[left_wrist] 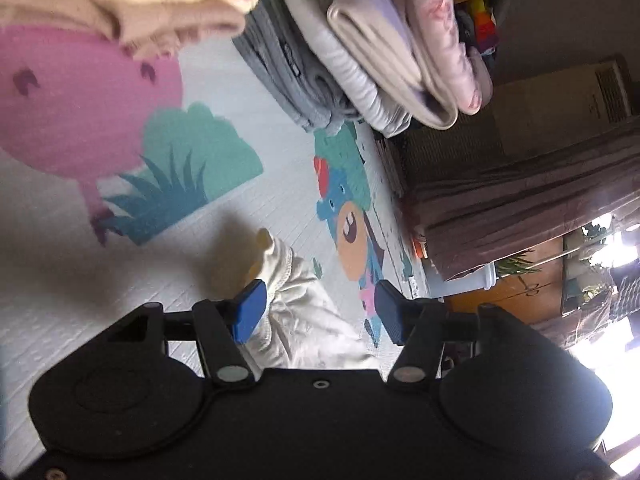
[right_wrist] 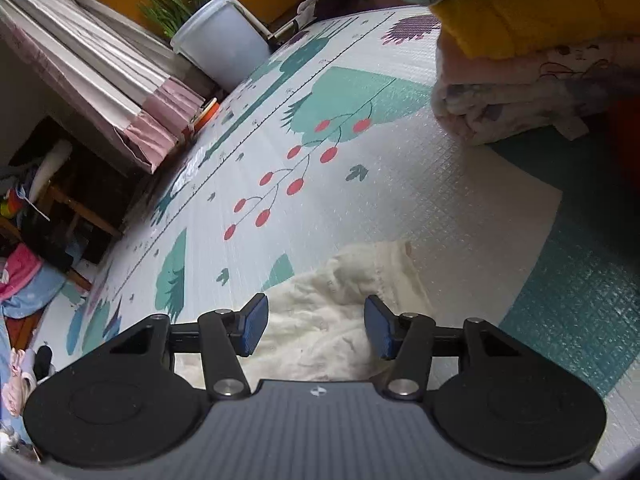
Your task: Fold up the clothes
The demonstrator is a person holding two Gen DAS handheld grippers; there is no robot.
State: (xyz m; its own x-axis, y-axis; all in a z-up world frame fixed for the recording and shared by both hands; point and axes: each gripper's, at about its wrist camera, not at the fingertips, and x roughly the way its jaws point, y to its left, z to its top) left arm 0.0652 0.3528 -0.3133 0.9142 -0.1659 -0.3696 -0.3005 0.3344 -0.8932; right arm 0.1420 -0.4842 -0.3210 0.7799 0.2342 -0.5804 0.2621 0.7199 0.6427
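On the play mat (right_wrist: 360, 200), both grippers' fingers stand apart around the cream garment (right_wrist: 320, 320), neither clamping it.

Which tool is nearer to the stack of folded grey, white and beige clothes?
Left. The left tool, open over the crumpled cream garment, faces the stack across the printed play mat. The right tool view does not show that stack.
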